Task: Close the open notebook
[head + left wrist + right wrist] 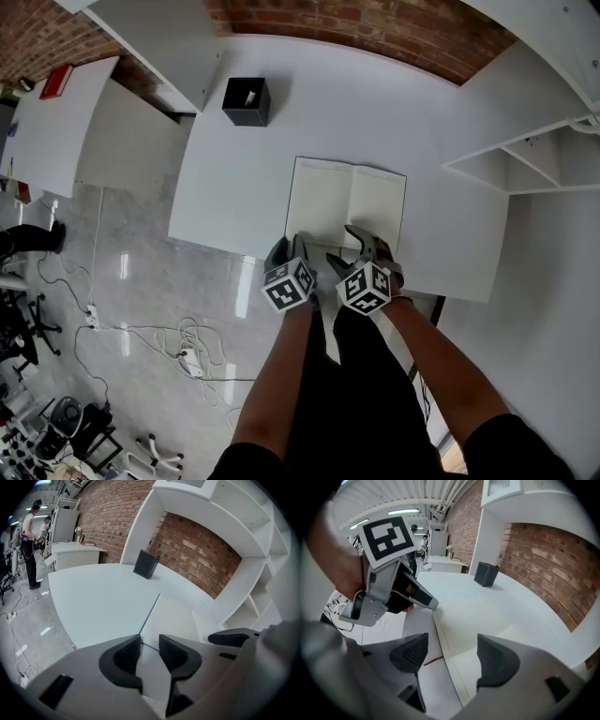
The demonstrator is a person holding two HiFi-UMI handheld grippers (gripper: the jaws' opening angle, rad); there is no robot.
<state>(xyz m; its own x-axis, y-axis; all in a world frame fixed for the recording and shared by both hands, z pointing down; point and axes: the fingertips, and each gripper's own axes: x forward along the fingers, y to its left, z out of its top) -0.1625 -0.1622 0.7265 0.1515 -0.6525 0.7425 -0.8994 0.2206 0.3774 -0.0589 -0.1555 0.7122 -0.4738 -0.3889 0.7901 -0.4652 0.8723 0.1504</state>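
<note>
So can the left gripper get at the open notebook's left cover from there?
Probably yes: the left gripper sits at the notebook, whose near left corner shows between its parted jaws, and nothing else is in the way.

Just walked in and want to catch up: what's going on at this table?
A person holds a gripper in each hand at the near edge of an open notebook lying flat on a white table. The left gripper has the notebook's near left corner between its jaws, which stand narrowly apart and are not clamped on it. The right gripper hangs open over the near edge, about at the spine. The notebook is not yet closed.
</note>
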